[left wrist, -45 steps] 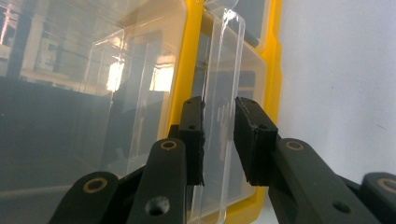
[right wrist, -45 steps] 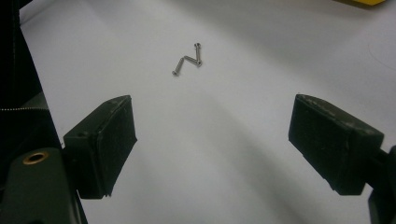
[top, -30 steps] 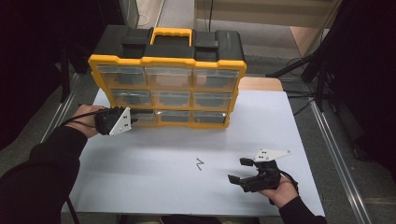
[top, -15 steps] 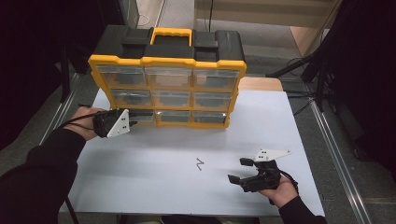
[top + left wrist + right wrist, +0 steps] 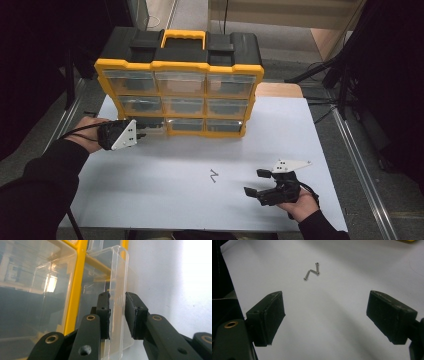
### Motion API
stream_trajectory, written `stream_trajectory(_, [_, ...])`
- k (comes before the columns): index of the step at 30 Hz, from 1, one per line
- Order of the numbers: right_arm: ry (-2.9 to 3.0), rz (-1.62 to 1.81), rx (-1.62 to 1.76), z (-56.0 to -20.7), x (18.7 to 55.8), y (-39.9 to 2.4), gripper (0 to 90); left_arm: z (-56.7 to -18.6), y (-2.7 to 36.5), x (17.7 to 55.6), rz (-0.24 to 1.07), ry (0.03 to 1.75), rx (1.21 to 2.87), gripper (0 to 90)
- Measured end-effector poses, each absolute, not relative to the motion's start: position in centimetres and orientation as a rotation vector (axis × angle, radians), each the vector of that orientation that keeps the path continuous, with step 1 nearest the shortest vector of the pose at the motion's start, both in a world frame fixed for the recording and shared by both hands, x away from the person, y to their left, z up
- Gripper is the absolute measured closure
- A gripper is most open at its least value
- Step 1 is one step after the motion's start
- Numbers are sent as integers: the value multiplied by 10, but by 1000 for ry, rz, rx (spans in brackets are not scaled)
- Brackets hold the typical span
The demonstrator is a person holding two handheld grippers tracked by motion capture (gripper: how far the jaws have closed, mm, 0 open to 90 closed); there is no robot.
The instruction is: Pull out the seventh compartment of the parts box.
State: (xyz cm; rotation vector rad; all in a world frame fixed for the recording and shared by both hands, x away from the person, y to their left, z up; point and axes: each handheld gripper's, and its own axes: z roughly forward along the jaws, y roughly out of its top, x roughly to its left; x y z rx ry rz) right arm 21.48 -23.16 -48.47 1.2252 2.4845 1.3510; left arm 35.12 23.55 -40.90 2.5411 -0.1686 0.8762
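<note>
Left gripper (image 5: 117, 315): jaws nearly closed, clamped on the front wall of a clear drawer (image 5: 117, 277), one pad on each side of the thin plastic. In the high view the left gripper (image 5: 141, 134) sits at the bottom-left corner of the organizer (image 5: 180, 65), level with the lowest row of drawers, and the clear drawer (image 5: 150, 127) it grips is the left one of that row. The left hand (image 5: 90, 134) holds it from the left, cable trailing off the bench edge.

Organizer: yellow frame, black top with yellow handle, three by three clear drawers, standing upright at the far side of the white bench (image 5: 150, 200), front facing the person.

Right gripper (image 5: 325, 315): jaws wide apart, nothing between them, just bare bench surface. In the high view the right gripper (image 5: 257, 182) rests low near the front-right of the bench, held by the right hand (image 5: 300, 204), pointing left.

Screws (image 5: 312, 272): three small ones lying in a zigzag, touching end to end, well ahead of the right gripper jaws. High view puts the screws (image 5: 214, 175) mid-bench, between the two grippers, well apart from the organizer.
</note>
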Motion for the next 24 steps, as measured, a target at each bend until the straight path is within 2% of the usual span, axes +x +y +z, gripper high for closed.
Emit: stream_trajectory(24, [2484, 1350, 1232, -485, 215, -232, 158, -406, 238, 349, 822, -161, 2548, 743])
